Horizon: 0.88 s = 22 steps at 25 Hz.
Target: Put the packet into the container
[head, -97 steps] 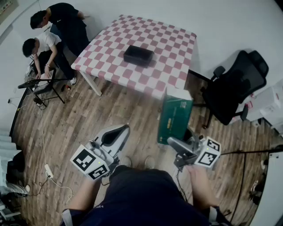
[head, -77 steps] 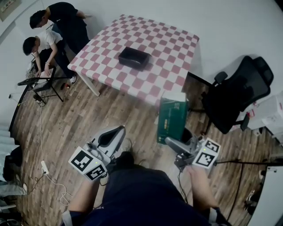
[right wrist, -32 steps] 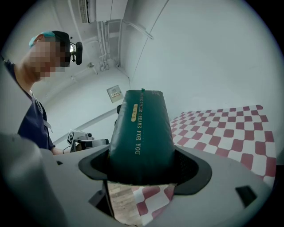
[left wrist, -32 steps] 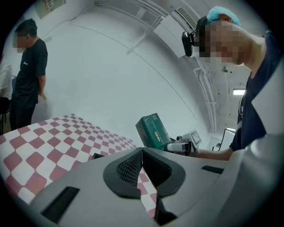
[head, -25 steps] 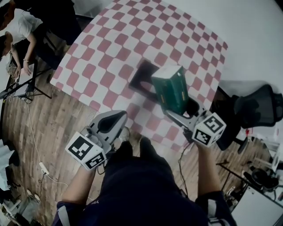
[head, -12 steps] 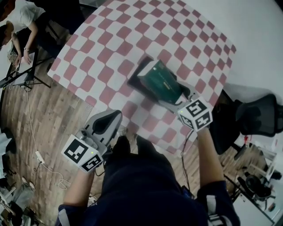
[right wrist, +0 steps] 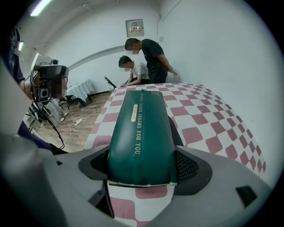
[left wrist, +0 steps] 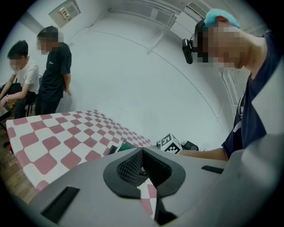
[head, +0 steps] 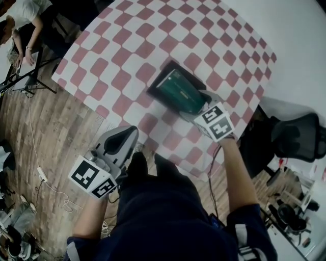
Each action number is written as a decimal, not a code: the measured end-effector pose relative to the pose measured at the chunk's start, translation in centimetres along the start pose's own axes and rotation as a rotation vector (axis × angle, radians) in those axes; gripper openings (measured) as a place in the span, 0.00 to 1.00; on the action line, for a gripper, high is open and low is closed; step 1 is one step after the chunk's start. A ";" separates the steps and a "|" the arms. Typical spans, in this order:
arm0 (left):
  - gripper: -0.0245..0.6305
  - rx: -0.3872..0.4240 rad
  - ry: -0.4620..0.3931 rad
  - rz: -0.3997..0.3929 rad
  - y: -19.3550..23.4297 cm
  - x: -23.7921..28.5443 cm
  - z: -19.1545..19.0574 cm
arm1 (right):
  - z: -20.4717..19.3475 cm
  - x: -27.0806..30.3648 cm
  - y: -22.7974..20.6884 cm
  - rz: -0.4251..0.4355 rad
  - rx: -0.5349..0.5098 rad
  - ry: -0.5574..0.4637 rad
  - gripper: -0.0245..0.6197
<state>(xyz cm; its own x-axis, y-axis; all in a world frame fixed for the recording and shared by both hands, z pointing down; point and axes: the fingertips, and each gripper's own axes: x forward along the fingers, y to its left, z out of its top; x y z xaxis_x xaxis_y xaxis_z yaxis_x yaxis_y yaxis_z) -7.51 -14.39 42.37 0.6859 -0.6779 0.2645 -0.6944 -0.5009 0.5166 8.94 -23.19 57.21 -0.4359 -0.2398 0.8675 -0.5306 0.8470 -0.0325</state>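
Note:
A dark green packet (head: 179,92) with gold print lies lengthwise in the open black container (head: 157,85) on the checkered table. My right gripper (head: 197,105) is shut on the packet's near end, and its marker cube (head: 216,122) is just behind. In the right gripper view the packet (right wrist: 141,128) fills the space between the jaws, with the container's dark wall (right wrist: 177,136) beside it. My left gripper (head: 127,138) hangs off the table's near edge, shut and holding nothing. Its tips (left wrist: 142,151) meet in the left gripper view, and the packet (left wrist: 125,145) shows beyond them.
The red-and-white checkered table (head: 127,46) reaches toward a white wall. Two people (head: 20,15) stand by a stand (head: 23,76) at the far left. A black office chair (head: 298,137) is at the right. Cables (head: 43,176) lie on the wood floor.
The right gripper has carried the packet from the floor side to the table, tipped it flat and lowered it into the black container. The left gripper stays low and shut.

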 end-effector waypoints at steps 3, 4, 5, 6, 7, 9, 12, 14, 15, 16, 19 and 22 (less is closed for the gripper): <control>0.08 -0.008 -0.001 0.007 0.2 -0.1 -0.2 | 0.2 0.7 0.3 0.003 -0.020 0.042 0.69; 0.08 -0.010 -0.002 0.009 0.2 -0.2 -0.2 | 0.2 0.9 0.3 0.001 -0.032 0.063 0.69; 0.08 -0.011 -0.004 0.010 0.2 -0.2 -0.2 | 0.1 1.2 0.3 -0.001 -0.044 0.080 0.69; 0.08 -0.012 -0.006 0.012 0.2 -0.3 -0.3 | 0.0 1.4 0.3 -0.001 -0.051 0.092 0.69; 0.08 -0.013 -0.007 0.013 0.2 -0.4 -0.3 | 0.0 1.5 0.4 0.000 -0.054 0.097 0.69; 0.08 -0.016 -0.009 0.017 0.3 -0.6 -0.4 | 0.0 2.0 0.4 0.001 -0.052 0.105 0.69; 0.08 -0.020 -0.010 0.023 0.5 -0.9 -0.6 | -0.2 2.7 0.3 -0.005 -0.049 0.121 0.69; 0.08 -0.023 -0.010 0.027 0.7 -1.1 -0.7 | -0.1 2.9 0.2 -0.003 -0.049 0.126 0.69; 0.08 -0.025 -0.010 0.027 0.8 -1.2 -0.8 | 0.0 2.9 0.3 0.001 -0.052 0.127 0.69; 0.08 -0.027 -0.009 0.028 0.8 -1.2 -0.9 | 0.0 2.9 0.3 0.005 -0.054 0.127 0.69; 0.08 -0.031 -0.006 0.026 0.8 -1.2 -1.0 | 0.1 2.9 0.4 0.021 -0.053 0.118 0.69; 0.08 -0.030 -0.004 0.018 0.6 -0.9 -1.0 | 0.0 2.9 0.4 0.040 -0.045 0.100 0.69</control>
<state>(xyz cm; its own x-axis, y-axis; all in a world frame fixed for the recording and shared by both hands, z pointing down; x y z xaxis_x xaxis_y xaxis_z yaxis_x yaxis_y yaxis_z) -8.35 -13.49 43.28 0.6725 -0.6888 0.2706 -0.6995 -0.4723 0.5363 7.45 -23.57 59.68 -0.3803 -0.1591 0.9111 -0.4805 0.8757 -0.0476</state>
